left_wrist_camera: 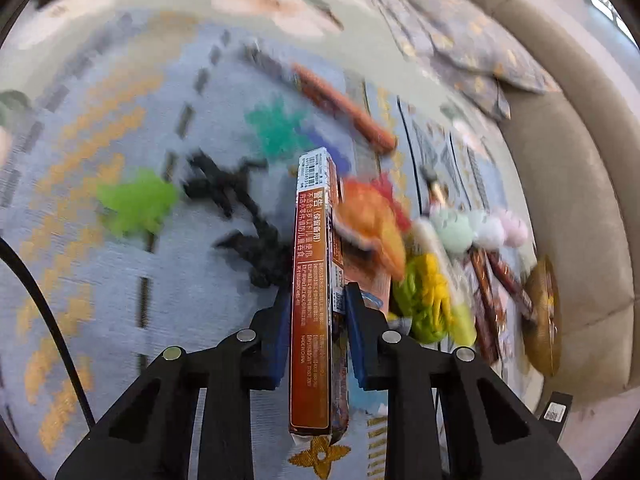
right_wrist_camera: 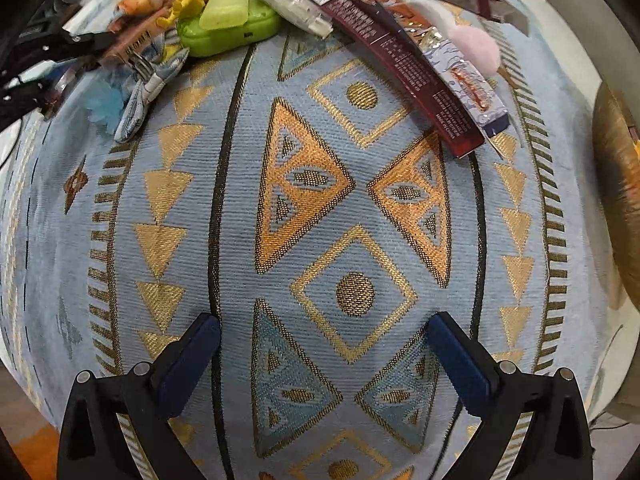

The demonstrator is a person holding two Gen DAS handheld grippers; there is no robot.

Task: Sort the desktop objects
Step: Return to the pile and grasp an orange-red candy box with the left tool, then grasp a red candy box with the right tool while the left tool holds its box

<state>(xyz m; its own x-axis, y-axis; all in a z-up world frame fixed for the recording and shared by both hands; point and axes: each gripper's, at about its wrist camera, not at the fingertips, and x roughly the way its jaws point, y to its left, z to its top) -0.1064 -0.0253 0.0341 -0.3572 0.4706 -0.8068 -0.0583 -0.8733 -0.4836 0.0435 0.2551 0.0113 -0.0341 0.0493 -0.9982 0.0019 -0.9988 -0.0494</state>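
My left gripper (left_wrist_camera: 317,294) is shut on a long, flat orange-brown box (left_wrist_camera: 311,292) printed with white text, held edge-up above the patterned cloth (left_wrist_camera: 120,280). Beyond it lie blurred items: a black spiky toy (left_wrist_camera: 240,216), a light-green toy (left_wrist_camera: 136,200), a teal toy (left_wrist_camera: 276,128), an orange stick (left_wrist_camera: 344,106) and an orange plush (left_wrist_camera: 372,224). My right gripper (right_wrist_camera: 324,340) is open and empty, low over the blue-and-gold cloth (right_wrist_camera: 340,200). At the far edge of its view lie a green case (right_wrist_camera: 228,28), dark red boxes (right_wrist_camera: 404,64) and a pink pompom (right_wrist_camera: 476,46).
A beige sofa (left_wrist_camera: 568,184) with a patterned cushion (left_wrist_camera: 472,48) is on the right. Pastel pompoms (left_wrist_camera: 476,226), a yellow-green pile (left_wrist_camera: 432,300), brown stick packs (left_wrist_camera: 492,292) and a golden round object (left_wrist_camera: 542,316) crowd the cloth's right side. A black cable (left_wrist_camera: 44,312) crosses the left.
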